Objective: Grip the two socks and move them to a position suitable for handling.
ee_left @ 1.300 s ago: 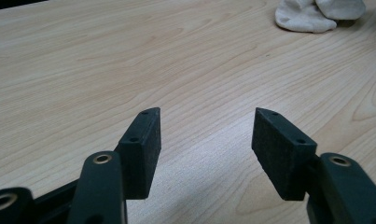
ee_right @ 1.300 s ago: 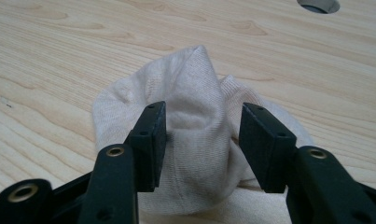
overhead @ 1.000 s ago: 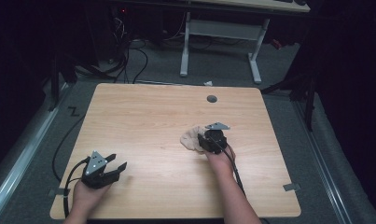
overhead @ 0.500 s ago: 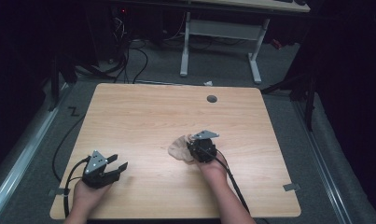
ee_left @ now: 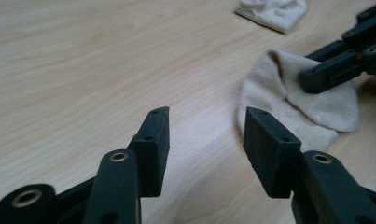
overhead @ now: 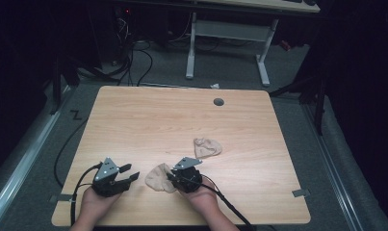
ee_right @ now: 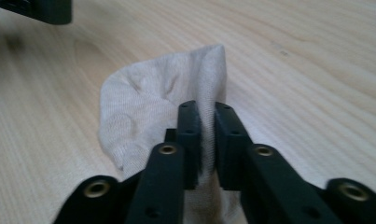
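Note:
A beige sock [overhead: 158, 178] lies bunched near the table's front edge, between my two grippers. My right gripper [overhead: 170, 176] pinches a raised fold of this sock [ee_right: 153, 107]; in the right gripper view [ee_right: 205, 109] the pads squeeze the fabric, though the jaws have just been opening. My left gripper [overhead: 131, 172] rests a little to the sock's left, open with nothing between its jaws [ee_left: 205, 116], which have just been closing. The sock [ee_left: 316, 105] lies just past its right fingertip. A second beige sock [overhead: 207, 147] [ee_left: 272, 9] lies loose farther back.
The wooden table [overhead: 148, 120] has a round cable hole [overhead: 218, 101] near its far edge. A black cable [overhead: 230, 209] trails from the right gripper over the front edge. Beyond the table stand a white desk frame [overhead: 227, 33] and floor cables.
My right gripper has dragged one sock left and toward the front edge. The second sock stayed behind in the middle. My left hand kept its place, with its jaws narrower.

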Motion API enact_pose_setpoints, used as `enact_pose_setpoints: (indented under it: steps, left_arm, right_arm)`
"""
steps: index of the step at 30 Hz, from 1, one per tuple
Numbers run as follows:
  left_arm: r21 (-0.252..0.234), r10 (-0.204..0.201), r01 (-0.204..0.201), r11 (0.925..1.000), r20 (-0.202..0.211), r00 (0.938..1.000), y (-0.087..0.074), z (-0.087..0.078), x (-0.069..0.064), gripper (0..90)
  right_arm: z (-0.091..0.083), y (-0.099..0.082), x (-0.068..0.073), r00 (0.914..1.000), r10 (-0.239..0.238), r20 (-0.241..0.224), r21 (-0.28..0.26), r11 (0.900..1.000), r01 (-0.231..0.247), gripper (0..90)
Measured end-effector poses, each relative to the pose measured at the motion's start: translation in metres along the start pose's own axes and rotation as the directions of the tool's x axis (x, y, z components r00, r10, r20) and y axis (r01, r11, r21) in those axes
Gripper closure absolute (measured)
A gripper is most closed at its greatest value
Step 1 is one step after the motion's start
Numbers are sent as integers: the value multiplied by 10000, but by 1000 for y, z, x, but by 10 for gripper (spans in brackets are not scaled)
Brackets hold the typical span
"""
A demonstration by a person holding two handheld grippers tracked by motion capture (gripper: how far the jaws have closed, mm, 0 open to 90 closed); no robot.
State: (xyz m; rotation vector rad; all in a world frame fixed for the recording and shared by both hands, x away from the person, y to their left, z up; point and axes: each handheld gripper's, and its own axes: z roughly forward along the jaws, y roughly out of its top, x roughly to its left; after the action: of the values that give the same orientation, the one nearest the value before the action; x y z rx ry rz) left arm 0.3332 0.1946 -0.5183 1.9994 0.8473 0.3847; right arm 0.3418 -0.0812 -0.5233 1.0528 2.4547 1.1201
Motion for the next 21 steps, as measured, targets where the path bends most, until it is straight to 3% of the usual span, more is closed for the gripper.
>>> enact_pose_setpoints:
  steps: [1,2,7,10,11,15,16,17,21]
  left_arm:
    - [190,84,-87,9998,129,9999,0,4,-4,551]
    - [463,348,-360,9983,280,9990,0,10,-11,573]
    - [885,898,-931,9917,408,9951,2,21,-27,629]
    - [942,1052,-1084,9896,380,9937,2,24,-31,655]
    - [1069,1177,-1209,9869,356,9924,2,27,-33,665]
    - [1217,1286,-1320,9837,354,9911,1,29,-35,694]
    - [1217,1286,-1320,9837,354,9911,1,29,-35,695]
    - [1312,1365,-1398,9814,342,9901,1,30,-36,700]
    - [1296,1352,-1394,9817,403,9900,0,30,-35,705]
  right_arm:
    - [0,0,0,10000,0,0,0,10000,0,712]
    - [-2,1,1,10000,20,97,-129,9999,-19,653]
    - [-22,4,5,9960,-146,886,-756,9969,214,603]
    - [-31,4,10,9951,-237,964,-1001,9944,334,613]
    - [-37,2,17,9963,-323,793,-1094,9932,409,629]
    - [-35,-6,30,9976,-523,462,-815,9951,560,617]
    - [-35,-6,30,9976,-523,462,-815,9951,560,617]
    - [-26,-12,35,9948,-828,586,-404,9955,853,582]
    - [-15,-18,37,9919,-992,791,-16,9950,996,575]
